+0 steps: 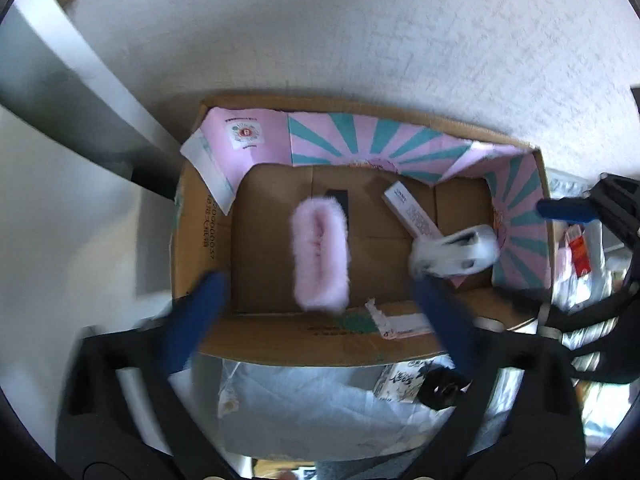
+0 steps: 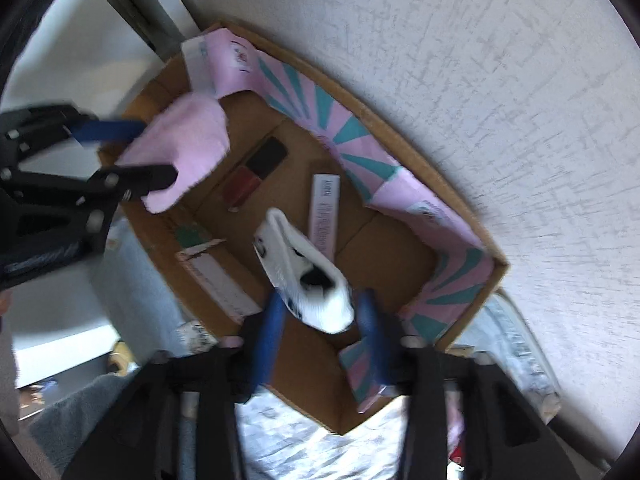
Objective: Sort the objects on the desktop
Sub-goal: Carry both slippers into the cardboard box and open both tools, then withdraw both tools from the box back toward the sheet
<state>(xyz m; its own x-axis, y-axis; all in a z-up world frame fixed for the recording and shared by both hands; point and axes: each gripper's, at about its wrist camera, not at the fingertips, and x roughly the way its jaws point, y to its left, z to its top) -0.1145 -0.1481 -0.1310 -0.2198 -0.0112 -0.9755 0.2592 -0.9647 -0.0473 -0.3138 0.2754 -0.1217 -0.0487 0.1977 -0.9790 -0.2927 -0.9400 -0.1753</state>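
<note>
Watching both grippers work over the cardboard box [image 1: 256,340], which sits against a white textured wall [image 1: 360,32] and is lined with pink-and-teal printed card.

Left gripper [image 1: 320,292]: blue fingers spread wide, nothing between them. The pink fluffy item [image 1: 320,254] lies in line with the gap, inside the box or just above its floor. Right wrist view puts it at the left gripper's fingertips, so contact can't be ruled out, but the wide jaws make a real grip unlikely.

Right gripper [image 2: 322,320]: fingers either side of the white object [image 2: 308,276], a soft-looking white thing with a dark opening and dark marks. Both frames are motion-blurred; I can't tell if the pads press it or just flank it.

Risks:
- Pink item is soft and furry. If it's mid-drop it may land on the dark flat item [image 2: 266,158] beneath and bury it.
- White object overlaps the white printed carton [image 2: 325,208]. A release from here could leave it leaning on the carton; a lift with a weak pinch could let it slip.
- The two grippers are close together over one box. A hasty pull-out could clip the liner or the other tool.

Look: pink item is an elongated, pale pink, plush oblong with a central crease. Loose packaging and clutter lie outside the box, unsorted.
</note>
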